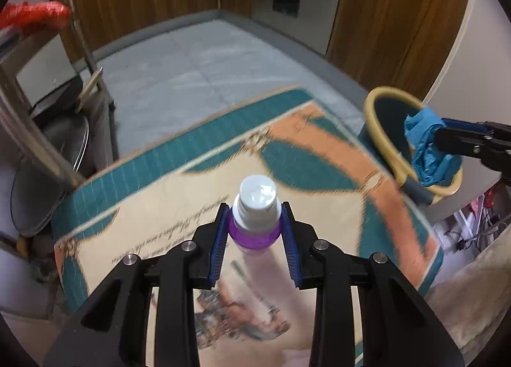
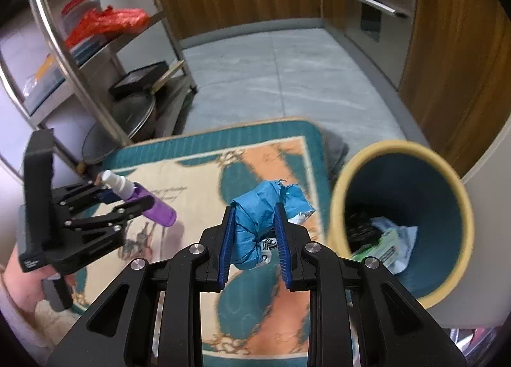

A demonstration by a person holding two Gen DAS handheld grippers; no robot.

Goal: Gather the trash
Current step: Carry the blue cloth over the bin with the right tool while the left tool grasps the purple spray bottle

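My left gripper [image 1: 255,212] is shut on a purple spray bottle [image 1: 255,223] with a white cap, held above the patterned rug [image 1: 153,217]; it also shows in the right wrist view [image 2: 150,204]. My right gripper [image 2: 254,210] is shut on a crumpled blue wrapper [image 2: 265,217], held just left of the bin's mouth. The bin [image 2: 453,194] has a yellow rim and dark blue inside, is tilted toward me, and holds several pieces of trash [image 2: 386,245]. In the left wrist view the wrapper [image 1: 428,150] hangs over the bin [image 1: 380,131].
A steel shelf rack [image 2: 95,79] with pans, a black box and a red bag [image 2: 108,20] stands at the left. Wooden cabinets [image 2: 447,63] and an oven line the back and right. Grey floor tiles [image 2: 271,79] lie beyond the rug.
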